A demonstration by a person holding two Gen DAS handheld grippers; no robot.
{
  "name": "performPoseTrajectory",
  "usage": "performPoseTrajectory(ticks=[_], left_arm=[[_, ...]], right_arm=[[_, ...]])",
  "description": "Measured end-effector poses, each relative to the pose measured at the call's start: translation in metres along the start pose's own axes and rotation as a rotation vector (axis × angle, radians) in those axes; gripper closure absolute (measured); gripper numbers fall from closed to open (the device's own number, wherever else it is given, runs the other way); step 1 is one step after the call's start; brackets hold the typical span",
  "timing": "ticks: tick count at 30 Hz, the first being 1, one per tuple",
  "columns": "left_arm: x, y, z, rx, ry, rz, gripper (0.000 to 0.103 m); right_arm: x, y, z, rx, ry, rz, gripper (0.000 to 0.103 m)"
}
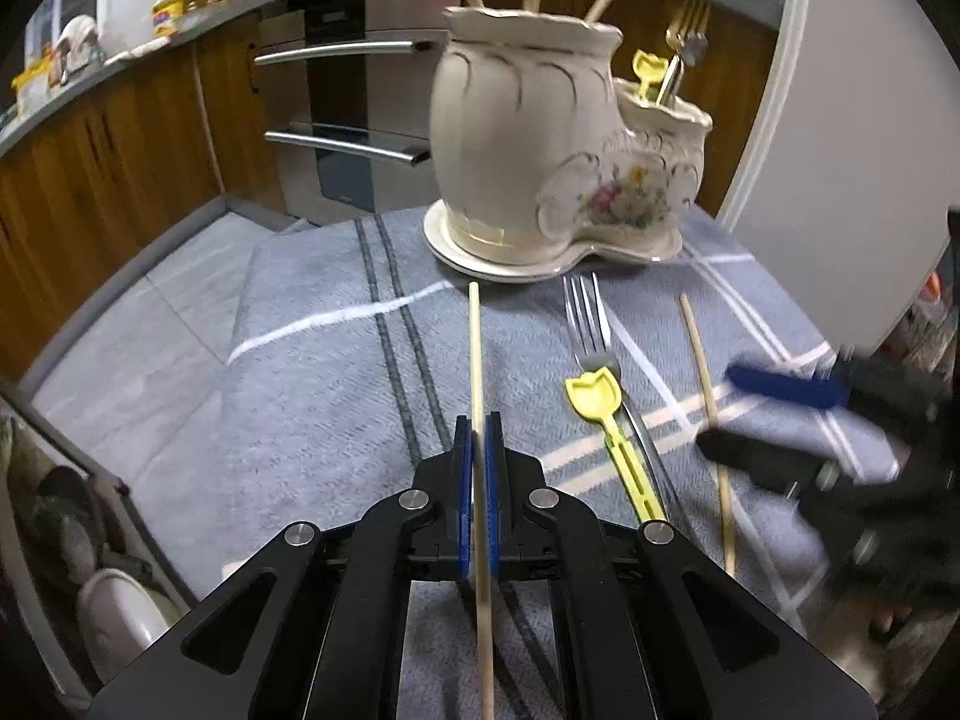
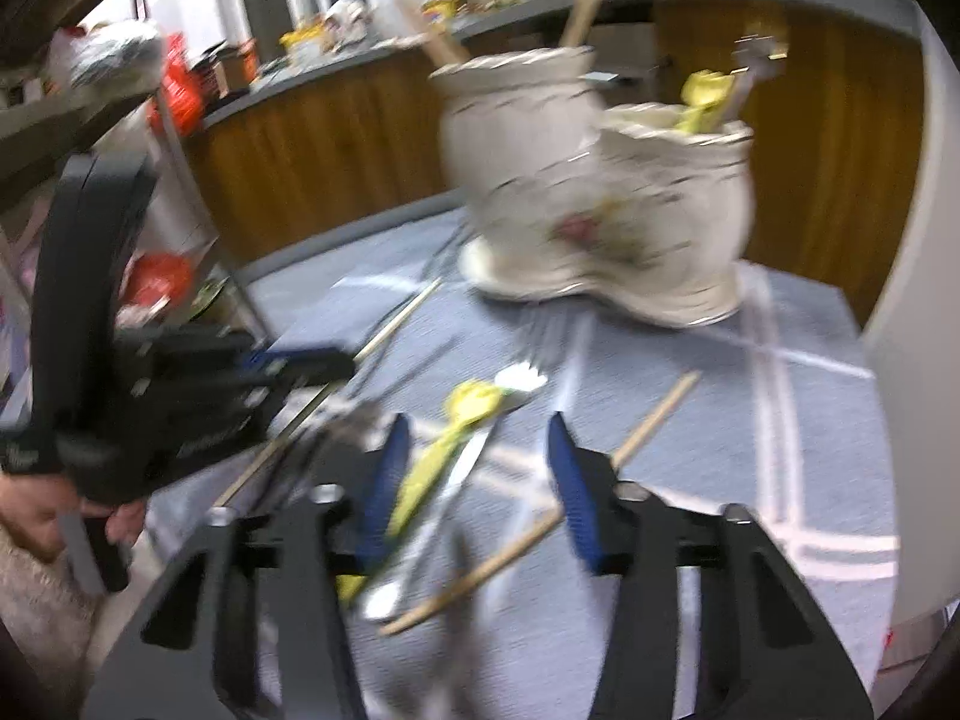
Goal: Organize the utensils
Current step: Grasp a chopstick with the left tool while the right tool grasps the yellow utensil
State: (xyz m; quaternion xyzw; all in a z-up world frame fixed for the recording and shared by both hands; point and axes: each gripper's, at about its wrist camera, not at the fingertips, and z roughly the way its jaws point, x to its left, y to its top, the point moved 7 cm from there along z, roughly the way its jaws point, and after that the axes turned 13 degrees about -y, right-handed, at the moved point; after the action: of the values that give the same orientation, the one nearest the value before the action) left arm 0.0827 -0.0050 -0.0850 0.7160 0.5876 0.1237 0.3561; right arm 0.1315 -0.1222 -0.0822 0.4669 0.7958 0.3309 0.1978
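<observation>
Now | left gripper (image 1: 478, 420) clamps chopstick (image 1: 475, 348) | right gripper (image 2: 480, 468) straddles fork (image 2: 462, 468)

We look from each gripper, down and forward, close over the tabletop (image 1: 288, 360). Both views share the white holder (image 1: 540, 138) and the forks.

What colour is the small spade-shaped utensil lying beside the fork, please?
Yellow spade-shaped utensil; clearest in the left wrist view.

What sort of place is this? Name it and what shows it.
Most likely a home kitchen: wooden cabinets under a cluttered grey counter, a built-in oven with steel handles, and a ceramic utensil holder on a checked cloth.
</observation>
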Motion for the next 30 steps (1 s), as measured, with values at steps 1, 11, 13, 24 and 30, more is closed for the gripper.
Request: performPoseTrajectory(ticks=[1,11,13,24,30], left_arm=[[0.000,0.001,-0.002,-0.004,-0.004,-0.001,0.098],[0.002,0.003,-0.018,-0.052,-0.056,-0.008,0.098],[0.004,0.005,-0.024,-0.069,-0.065,-0.015,0.098],[0.010,0.007,-0.038,-0.113,-0.097,-0.033,0.098],[0.007,0.010,-0.044,-0.139,-0.108,-0.022,0.098]], right_arm=[[0.007,-0.002,0.001,0.010,0.000,-0.016,0.075],[0.034,-0.016,0.023,0.119,-0.113,-0.065,0.084],[0.034,-0.015,0.026,0.118,-0.147,-0.073,0.084],[0.042,-0.007,0.041,0.126,-0.162,-0.076,0.090],[0.023,0.007,0.017,0.027,-0.080,0.031,0.093]])
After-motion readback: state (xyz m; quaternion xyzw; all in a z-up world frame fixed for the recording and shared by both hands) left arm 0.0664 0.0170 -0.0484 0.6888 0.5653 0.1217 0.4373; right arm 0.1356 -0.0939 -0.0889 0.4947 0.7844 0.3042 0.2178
